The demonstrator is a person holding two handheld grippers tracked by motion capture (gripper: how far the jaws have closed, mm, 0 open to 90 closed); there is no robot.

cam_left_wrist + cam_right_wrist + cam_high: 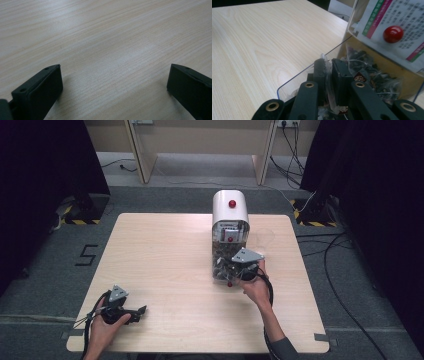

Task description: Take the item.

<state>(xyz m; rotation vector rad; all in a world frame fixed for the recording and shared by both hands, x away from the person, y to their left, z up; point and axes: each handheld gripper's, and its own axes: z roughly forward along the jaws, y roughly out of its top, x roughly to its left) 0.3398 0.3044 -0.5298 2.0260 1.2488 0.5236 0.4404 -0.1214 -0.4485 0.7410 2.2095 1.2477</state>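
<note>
A white-topped dispenser box [229, 209] with red knobs stands at the middle back of the table. Its clear front bin holds several small dark packets [372, 75] under a red knob [393, 33]. My right gripper [329, 62] reaches into that bin [231, 270]. Its jaws are shut on a crinkled clear packet [323, 56], which is pinched between the pads. My left gripper [142, 310] rests low near the table's front left corner. There its jaws [115, 65] stand wide open over bare wood with nothing between them.
A clear plastic cup [265, 239] stands just right of the dispenser. The bin's clear flap [309, 71] juts toward me over the light wooden table [160, 250]. Cables run across the floor to the right of the table.
</note>
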